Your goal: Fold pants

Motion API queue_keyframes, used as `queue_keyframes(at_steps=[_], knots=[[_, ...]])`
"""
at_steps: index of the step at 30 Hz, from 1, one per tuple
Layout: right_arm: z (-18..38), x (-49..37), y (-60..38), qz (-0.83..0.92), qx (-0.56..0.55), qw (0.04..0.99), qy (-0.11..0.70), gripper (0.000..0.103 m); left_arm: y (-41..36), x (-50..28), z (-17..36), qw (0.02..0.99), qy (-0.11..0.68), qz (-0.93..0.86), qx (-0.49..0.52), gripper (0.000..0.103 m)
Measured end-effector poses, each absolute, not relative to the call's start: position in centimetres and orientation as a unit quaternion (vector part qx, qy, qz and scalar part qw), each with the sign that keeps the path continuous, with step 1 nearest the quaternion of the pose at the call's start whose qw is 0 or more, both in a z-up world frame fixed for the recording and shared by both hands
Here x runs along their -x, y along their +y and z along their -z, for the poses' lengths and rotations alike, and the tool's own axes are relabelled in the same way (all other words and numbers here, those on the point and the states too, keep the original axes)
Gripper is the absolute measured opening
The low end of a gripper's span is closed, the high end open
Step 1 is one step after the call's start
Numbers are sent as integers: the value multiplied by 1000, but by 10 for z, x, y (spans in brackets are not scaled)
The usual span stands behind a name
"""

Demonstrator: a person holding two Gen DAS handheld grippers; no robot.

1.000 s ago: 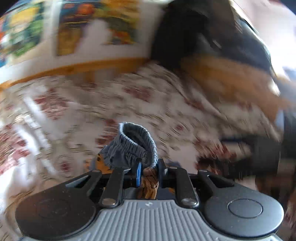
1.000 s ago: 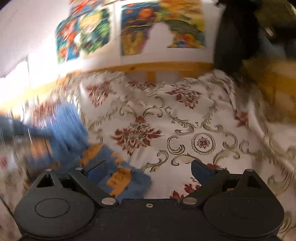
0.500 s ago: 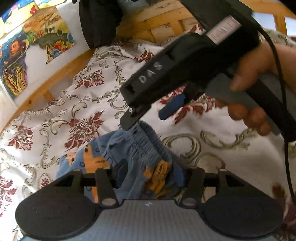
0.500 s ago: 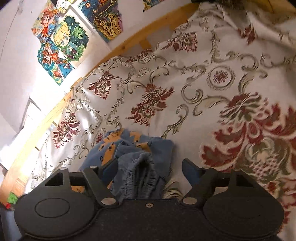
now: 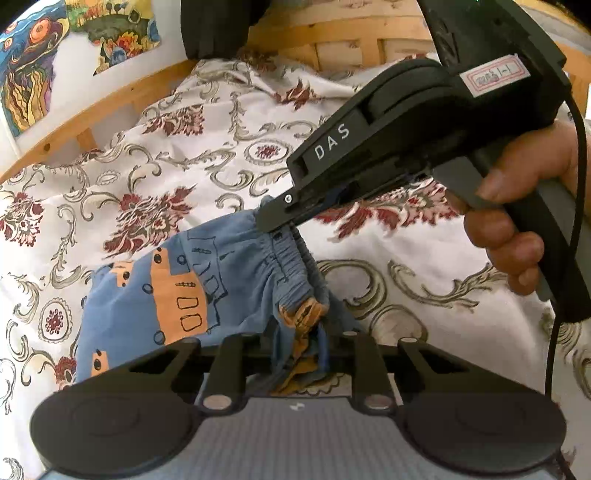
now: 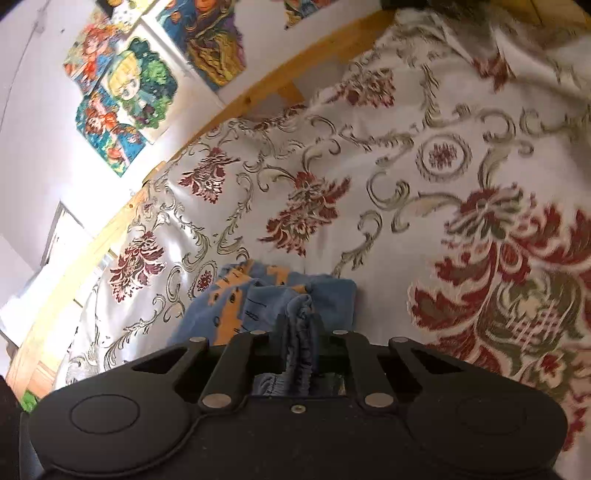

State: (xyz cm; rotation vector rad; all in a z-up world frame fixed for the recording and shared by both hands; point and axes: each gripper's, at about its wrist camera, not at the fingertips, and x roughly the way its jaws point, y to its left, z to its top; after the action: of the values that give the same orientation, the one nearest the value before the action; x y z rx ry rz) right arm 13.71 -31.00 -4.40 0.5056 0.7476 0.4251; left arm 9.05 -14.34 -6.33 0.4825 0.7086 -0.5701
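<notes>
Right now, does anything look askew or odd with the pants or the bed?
Nothing damaged or spilled. The blue pants lie bunched, not flat, on the floral bedspread, waistband pinched by both the left claw and right claw.

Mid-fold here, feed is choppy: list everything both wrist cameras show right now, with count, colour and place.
pants: one pair, blue with orange print, lying on the bedspread, elastic waistband pinched at two spots.
bedspread: one, white with red flowers and grey scrolls, covering the bed.
bed frame: one, light wood, along the wall edge.
posters: several, multicoloured, on the white wall.
dark item: one, black, hanging at the headboard; cannot tell what it is.
hand: one, holding the right gripper's handle.
left gripper: black and grey, shut on the waistband.
right gripper: black, shut on the waistband.
</notes>
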Motion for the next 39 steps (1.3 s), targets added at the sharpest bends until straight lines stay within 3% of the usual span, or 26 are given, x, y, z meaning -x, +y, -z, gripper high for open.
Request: queue_keyframes(at_steps=[12,15,17,19,23,25,30,34,39], knots=[[46,-141,-306,-179,-186,886,384,13,-145,-93,61,869,335,295,-214,23],[59,-143,-301,-159,-153,884,413,33,-142,-97,73,860,361,295,-207,28],[53,-139,-303,-151,-138,893,401,56,-132,-97,69,861,368,300,-181,40],[43,-134,-303,-148,-113,908,375,76,-116,-95,60,866,366,311,-141,63],[34,-128,-295,-138,-78,928,338,92,-75,-95,40,906,333,251,-70,74],[35,-126,-288,-136,-61,930,336,94,-53,-99,36,929,319,183,-36,86],[34,-113,-257,-164,14,926,339,98,-6,-121,52,929,358,86,27,86],[52,-100,-239,-159,122,900,386,99,26,-127,80,911,402,68,70,88],[45,-80,-259,-153,95,902,392,101,36,-113,78,913,395,91,48,89]])
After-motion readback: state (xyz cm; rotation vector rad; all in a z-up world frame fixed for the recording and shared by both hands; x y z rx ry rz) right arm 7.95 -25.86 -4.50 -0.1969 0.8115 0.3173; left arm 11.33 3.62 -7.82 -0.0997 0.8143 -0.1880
